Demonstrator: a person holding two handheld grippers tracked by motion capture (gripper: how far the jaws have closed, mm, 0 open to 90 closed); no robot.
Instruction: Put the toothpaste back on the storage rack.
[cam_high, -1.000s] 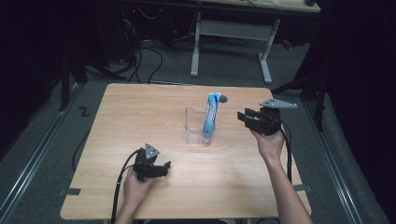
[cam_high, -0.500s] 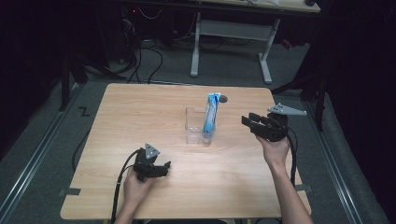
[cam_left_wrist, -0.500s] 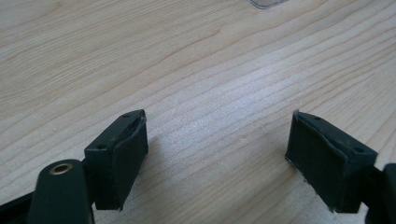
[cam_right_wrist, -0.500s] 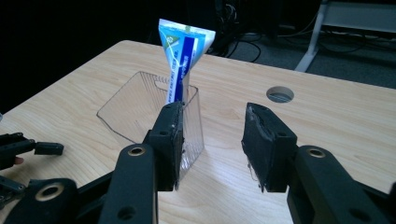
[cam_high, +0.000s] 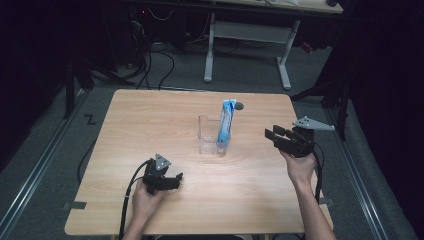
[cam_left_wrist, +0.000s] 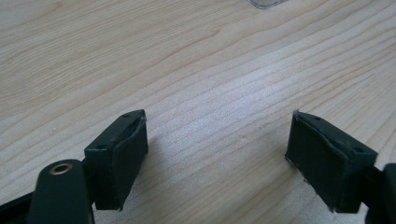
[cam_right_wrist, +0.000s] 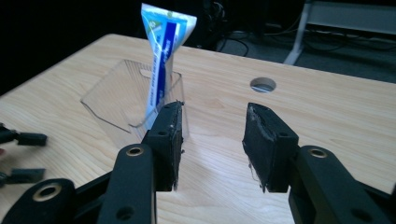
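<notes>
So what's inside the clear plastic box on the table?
A blue-and-white tube stands upright in the clear box, leaning on its right wall. Its lower end blurs behind the plastic.

no legible text on the tube (cam_right_wrist: 163, 56)

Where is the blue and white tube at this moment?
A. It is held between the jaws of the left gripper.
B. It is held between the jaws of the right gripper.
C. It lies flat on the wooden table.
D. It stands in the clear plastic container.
D: the tube stands nearly upright inside the clear container, and the right gripper beside it holds nothing.
</notes>
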